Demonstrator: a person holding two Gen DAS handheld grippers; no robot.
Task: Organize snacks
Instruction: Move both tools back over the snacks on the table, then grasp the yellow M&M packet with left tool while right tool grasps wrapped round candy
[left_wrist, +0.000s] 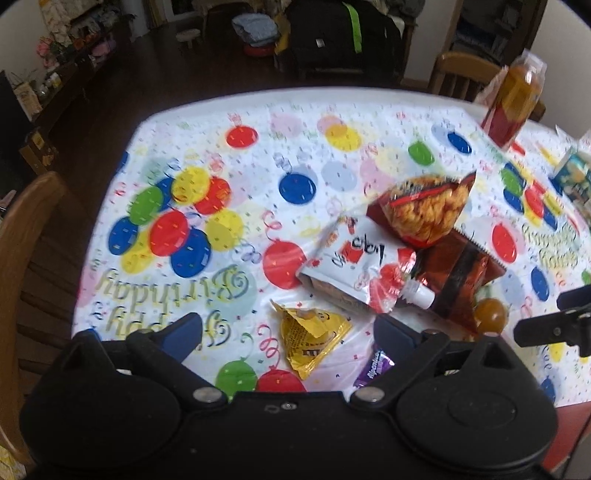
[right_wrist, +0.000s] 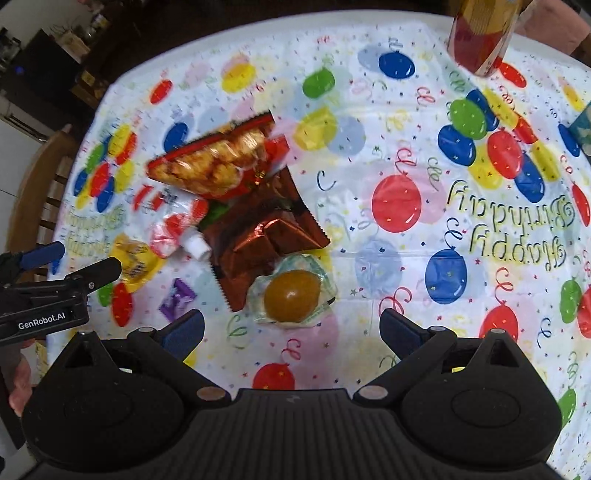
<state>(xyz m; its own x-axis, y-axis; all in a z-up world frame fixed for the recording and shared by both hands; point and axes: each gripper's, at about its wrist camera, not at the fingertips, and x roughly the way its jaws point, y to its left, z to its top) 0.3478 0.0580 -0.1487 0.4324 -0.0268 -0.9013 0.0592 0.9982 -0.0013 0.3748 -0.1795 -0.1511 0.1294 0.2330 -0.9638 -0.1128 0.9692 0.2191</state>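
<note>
On the table with its birthday balloon cloth, the snacks sit in one loose heap, nothing sorted yet by the look of it; task reads as barely begun, all items left to place. Count from both views: one clear bag of orange puffed snacks at 11 o'clock in the right wrist view, one white-and-red spouted pouch touching it, one crumpled red foil bag under both, one round brown sweet in clear wrap just beside the foil at 12 o'clock of the right gripper, one yellow candy packet, one small purple wrapped candy near the left gripper. Off the heap: one tall bottle with a red label at 1 o'clock in the left wrist view, well apart, and one box at the right edge, print unreadable. Both sets of jaws spread wide, holding nothing, hovering over the near side of the heap.
</note>
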